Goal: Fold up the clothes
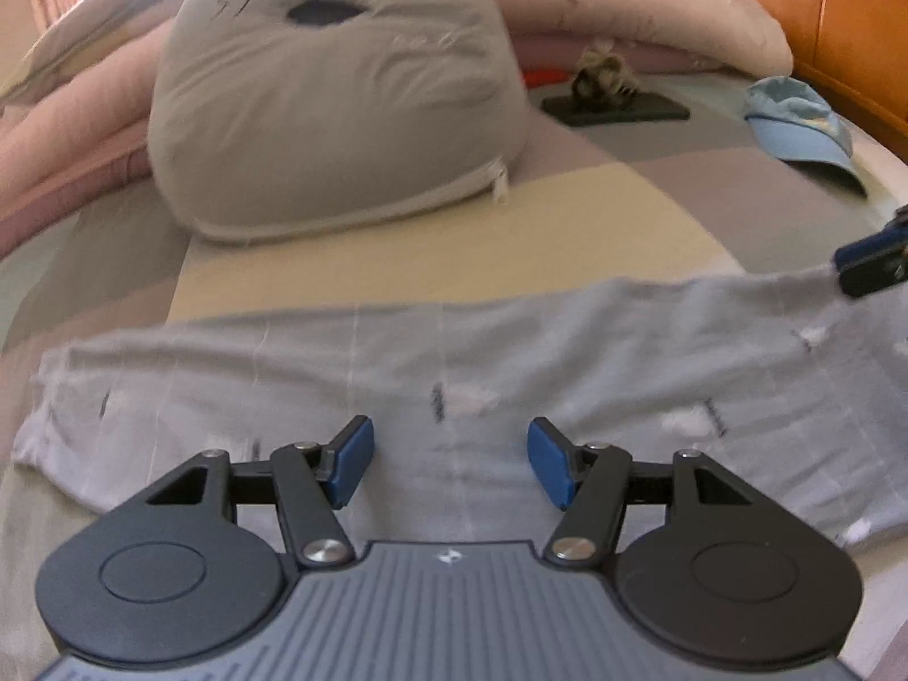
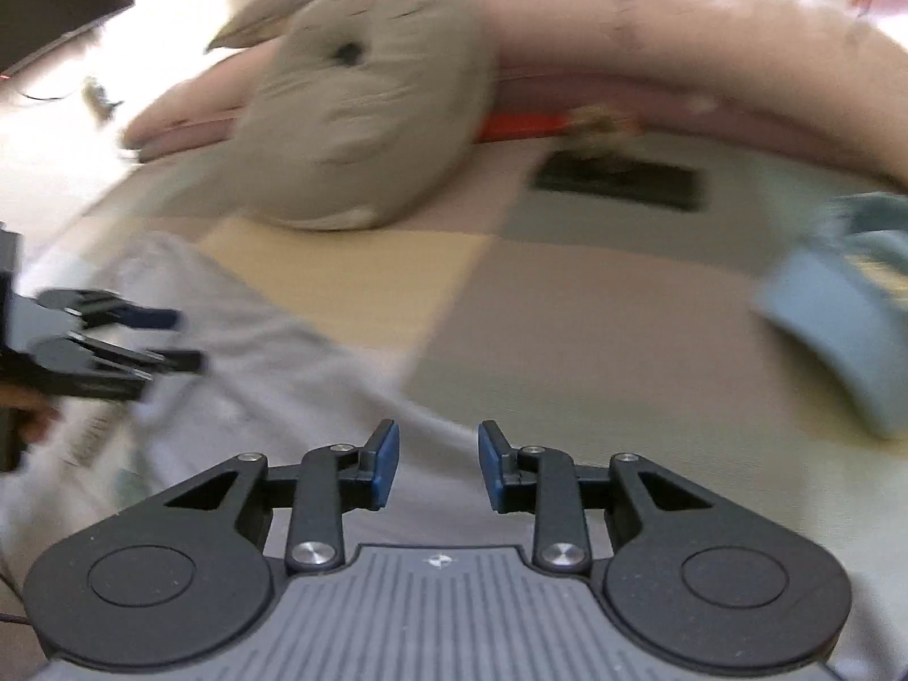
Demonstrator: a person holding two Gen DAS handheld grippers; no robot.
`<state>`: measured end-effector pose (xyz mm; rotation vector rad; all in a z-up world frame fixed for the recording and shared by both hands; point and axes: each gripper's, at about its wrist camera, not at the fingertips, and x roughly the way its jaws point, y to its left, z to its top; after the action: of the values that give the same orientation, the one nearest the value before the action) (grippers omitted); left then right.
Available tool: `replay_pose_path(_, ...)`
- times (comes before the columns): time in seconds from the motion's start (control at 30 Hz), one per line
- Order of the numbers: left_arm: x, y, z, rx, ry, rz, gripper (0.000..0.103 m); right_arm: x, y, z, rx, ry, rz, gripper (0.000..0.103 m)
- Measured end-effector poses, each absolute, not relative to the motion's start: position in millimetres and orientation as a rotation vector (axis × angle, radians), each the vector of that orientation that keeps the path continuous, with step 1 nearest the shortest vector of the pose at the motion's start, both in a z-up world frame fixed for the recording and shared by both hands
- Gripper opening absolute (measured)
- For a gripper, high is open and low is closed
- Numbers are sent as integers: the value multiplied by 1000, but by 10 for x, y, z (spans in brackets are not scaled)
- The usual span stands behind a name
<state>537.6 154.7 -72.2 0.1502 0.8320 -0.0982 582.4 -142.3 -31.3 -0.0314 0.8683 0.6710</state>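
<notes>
A pale grey garment with small white and dark marks lies stretched flat across the bed. My left gripper hovers over its near middle, open, nothing between the blue pads. The right gripper's blue tip shows at the garment's far right corner in the left wrist view. In the blurred right wrist view, my right gripper stands open over the garment's end, holding nothing. The left gripper appears at the left edge there, above the same cloth.
A grey cushion sits behind the garment on the checked bedsheet. A dark flat object with a furry thing and a light blue cap lie far right. A pink rolled quilt and an orange headboard bound the back.
</notes>
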Motion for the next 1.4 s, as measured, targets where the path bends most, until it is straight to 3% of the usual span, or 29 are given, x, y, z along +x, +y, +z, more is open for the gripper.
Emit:
replay_pose_path(0.2,5266,1800,-635,65,803,-107,63,5956,-964,-575,-72,870,656,42)
replay_pose_path(0.3,5298,1992,-523,59,739,-95,64,5880,-907,-472,-97,865,649,51)
replay_pose_path(0.37,5430,2108,-555,75,750,-69,64,5789,-901,-411,-99,860,648,62)
replay_pose_path(0.7,5801,2925,-673,35,727,110,68,5480,-853,-627,-92,914,521,89)
replay_pose_path(0.77,5773,3074,-687,60,729,147,69,5459,-828,-654,-83,906,523,103)
replay_pose_path(0.9,5751,3261,-735,138,727,198,74,5441,-747,-697,-95,895,496,103)
replay_pose_path(1.03,5852,3396,-666,128,743,237,73,5421,-689,-709,-136,882,482,103)
replay_pose_path(1.07,5868,3400,-629,116,745,242,67,5413,-678,-711,-147,879,480,103)
replay_pose_path(1.27,5940,3385,-612,85,738,214,74,5377,-627,-735,-188,858,461,103)
replay_pose_path(1.4,6011,3479,-640,36,750,259,72,5371,-635,-734,-189,856,461,103)
